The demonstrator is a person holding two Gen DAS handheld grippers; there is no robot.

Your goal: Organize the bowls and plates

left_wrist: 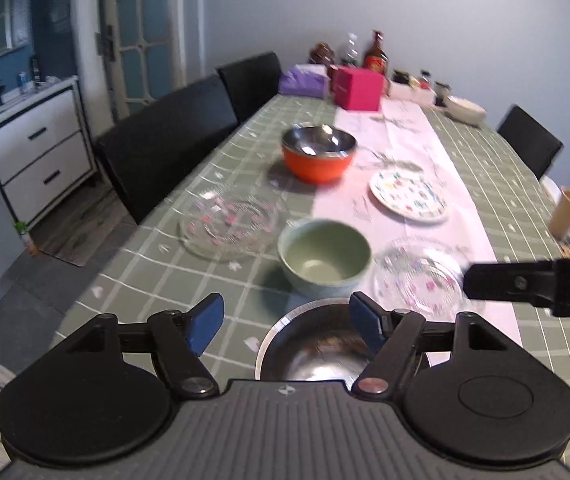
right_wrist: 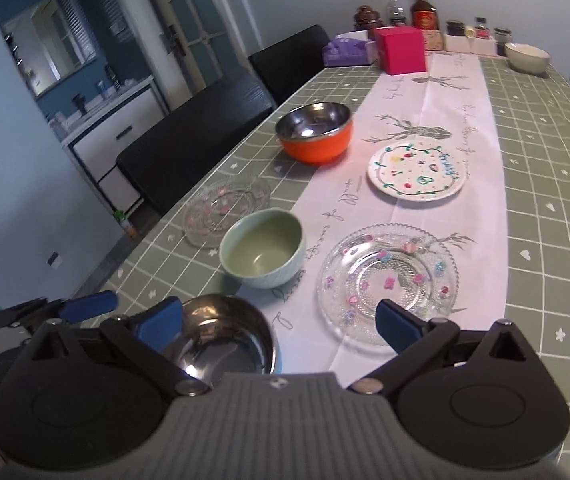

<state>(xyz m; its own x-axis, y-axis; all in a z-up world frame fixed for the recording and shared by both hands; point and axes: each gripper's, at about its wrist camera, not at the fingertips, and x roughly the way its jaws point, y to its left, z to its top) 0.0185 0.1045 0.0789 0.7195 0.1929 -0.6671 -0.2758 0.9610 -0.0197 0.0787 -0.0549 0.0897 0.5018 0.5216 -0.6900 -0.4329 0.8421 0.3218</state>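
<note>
My left gripper (left_wrist: 287, 322) is open and empty above a steel bowl (left_wrist: 317, 354) at the table's near edge. My right gripper (right_wrist: 279, 322) is open and empty, between that steel bowl (right_wrist: 225, 336) and a clear glass plate (right_wrist: 389, 282). A green bowl (right_wrist: 263, 246) sits just beyond, also in the left wrist view (left_wrist: 325, 256). A second glass plate (right_wrist: 225, 208) lies to its left. An orange bowl (right_wrist: 317, 132) and a white patterned plate (right_wrist: 417, 172) lie farther back.
A pink box (right_wrist: 401, 50), purple pack (right_wrist: 345, 50), bottles and jars (right_wrist: 425, 16) and a cream bowl (right_wrist: 527, 56) stand at the far end. Black chairs (right_wrist: 193, 132) line the left side. A tan cup (left_wrist: 567, 212) stands at the right edge.
</note>
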